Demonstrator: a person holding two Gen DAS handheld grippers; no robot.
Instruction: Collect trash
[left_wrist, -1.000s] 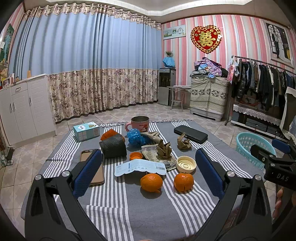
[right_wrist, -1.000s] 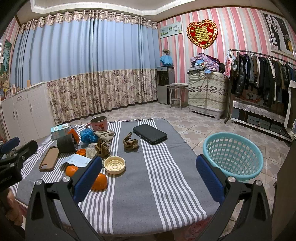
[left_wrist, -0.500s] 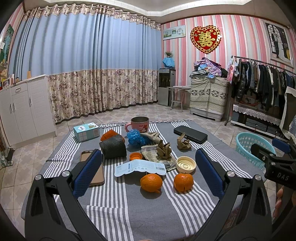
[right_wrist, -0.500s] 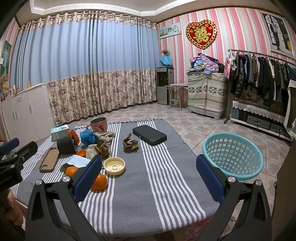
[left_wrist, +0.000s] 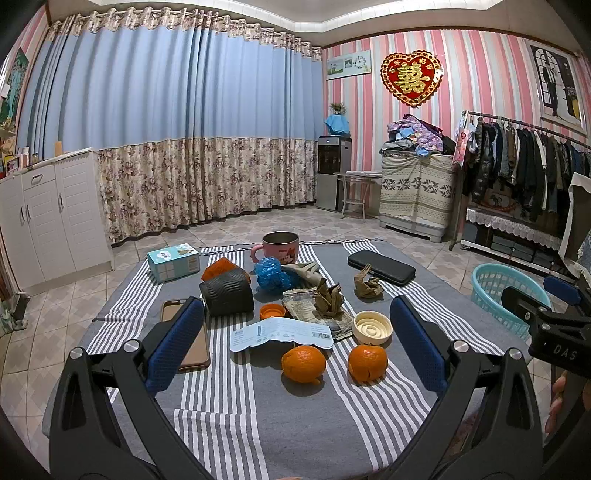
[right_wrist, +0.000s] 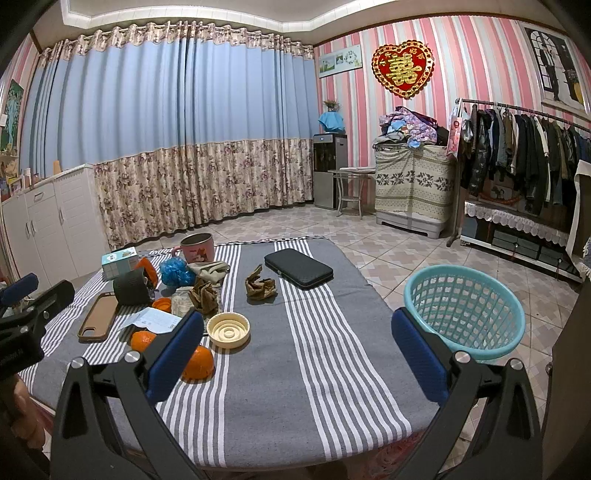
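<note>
Trash lies on the striped cloth-covered table (left_wrist: 295, 413): crumpled brown paper (left_wrist: 330, 300) on a flattened wrapper, a second brown paper wad (left_wrist: 366, 283) (right_wrist: 260, 285), a blue plastic wad (left_wrist: 272, 273), a white slip (left_wrist: 280, 334), an orange cap (left_wrist: 272, 311) and a cream lid (left_wrist: 371, 327) (right_wrist: 228, 329). A teal basket (right_wrist: 463, 308) (left_wrist: 498, 291) stands on the floor right of the table. My left gripper (left_wrist: 295, 343) is open and empty above the near table edge. My right gripper (right_wrist: 297, 343) is open and empty, nearer the basket.
Two oranges (left_wrist: 303, 363) (left_wrist: 367, 363), a phone (left_wrist: 192, 339), a black speaker (left_wrist: 227, 295), a pink mug (left_wrist: 279, 246), a tissue box (left_wrist: 173, 261) and a black case (left_wrist: 381, 266) are on the table too. A clothes rack (right_wrist: 517, 147) stands far right.
</note>
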